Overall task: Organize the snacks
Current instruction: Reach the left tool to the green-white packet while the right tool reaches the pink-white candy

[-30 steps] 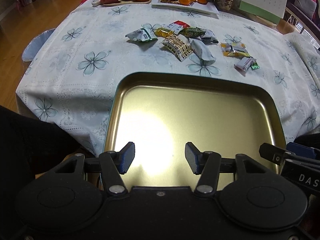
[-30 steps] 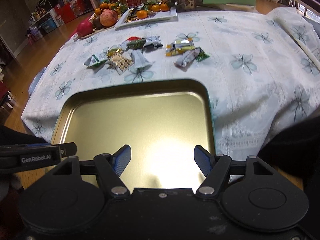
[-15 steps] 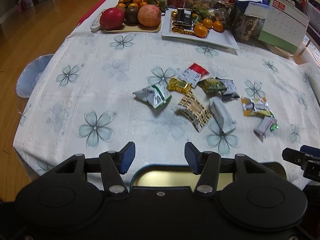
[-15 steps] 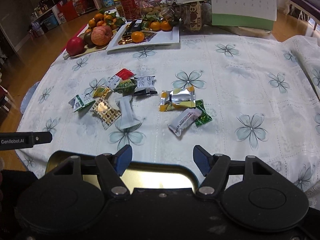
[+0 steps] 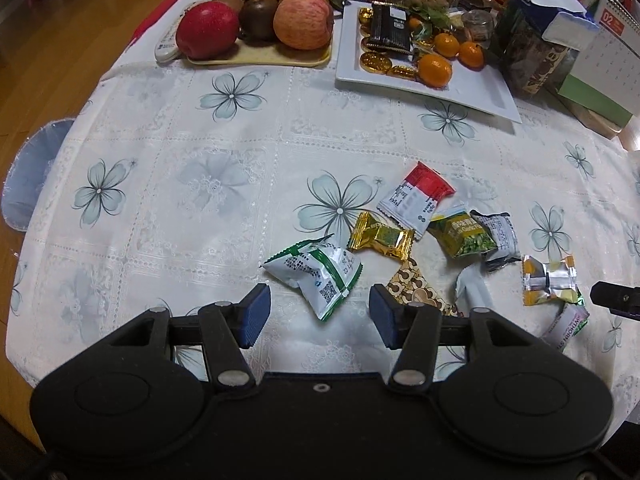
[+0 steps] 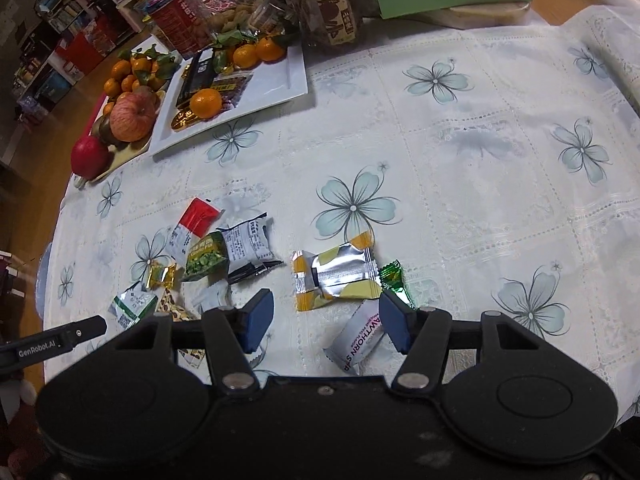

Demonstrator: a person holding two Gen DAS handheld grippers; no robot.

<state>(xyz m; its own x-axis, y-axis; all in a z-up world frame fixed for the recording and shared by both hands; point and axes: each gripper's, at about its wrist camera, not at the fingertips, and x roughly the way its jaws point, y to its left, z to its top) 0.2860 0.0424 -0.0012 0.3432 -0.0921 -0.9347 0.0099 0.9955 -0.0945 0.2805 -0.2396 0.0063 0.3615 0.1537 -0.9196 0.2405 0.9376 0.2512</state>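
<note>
- Left gripper [image 5: 319, 315] wide open, nothing between its ribbed blue pads [image 5: 254, 314]; just ahead, a puffy white-and-green packet [image 5: 316, 272] on the tablecloth [image 5: 200, 184].
- Right gripper [image 6: 327, 321] likewise spread wide and empty, over a crinkled silver-and-yellow foil packet [image 6: 336, 274]; a slim white sachet [image 6: 358, 338] by the right pad.
- Between the two, a loose heap of glossy wrappers: red-and-white pouch [image 5: 416, 198], gold twist-end candy [image 5: 382, 236], green pea packet [image 5: 464, 234], brown patterned pillow pack [image 5: 416, 290].
- White lace-textured cloth with printed grey-blue flowers.
- Further back, a flat white rectangular plate [image 5: 472, 92] with round tangerines, and smooth apples [image 5: 304, 20] on a beige board.
</note>
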